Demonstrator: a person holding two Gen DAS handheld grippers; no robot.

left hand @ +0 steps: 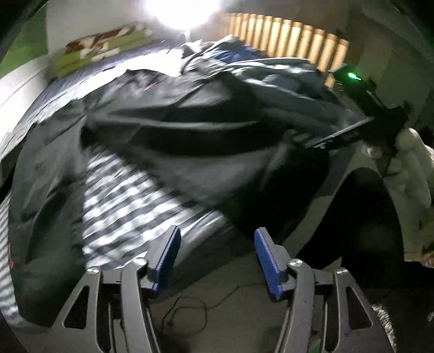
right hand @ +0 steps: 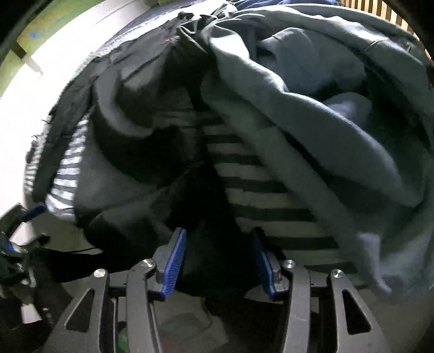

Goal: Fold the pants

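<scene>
Dark grey pants (left hand: pixel 190 122) lie rumpled across a striped sheet (left hand: pixel 130 201); the left wrist view is blurred. My left gripper (left hand: pixel 217 244) hangs open over the bed's near edge, nothing between its blue pads. My right gripper (left hand: pixel 312 138), with a green light, meets a raised ridge of the pants at the right. In the right wrist view the right gripper (right hand: pixel 219 252) has its pads apart, and a dark fold of the pants (right hand: pixel 130 168) fills the gap. I cannot see the pads pinch it. One finger of the left gripper (right hand: pixel 29 211) shows at far left.
A grey-blue garment (right hand: pixel 298 122) is heaped on the right of the bed. A folded green blanket (left hand: pixel 103 46) lies at the far end, with a wooden slatted headboard (left hand: pixel 293 35) behind. A bright lamp (left hand: pixel 176 10) glares. Floor with a thin cable (left hand: pixel 190 306) lies below.
</scene>
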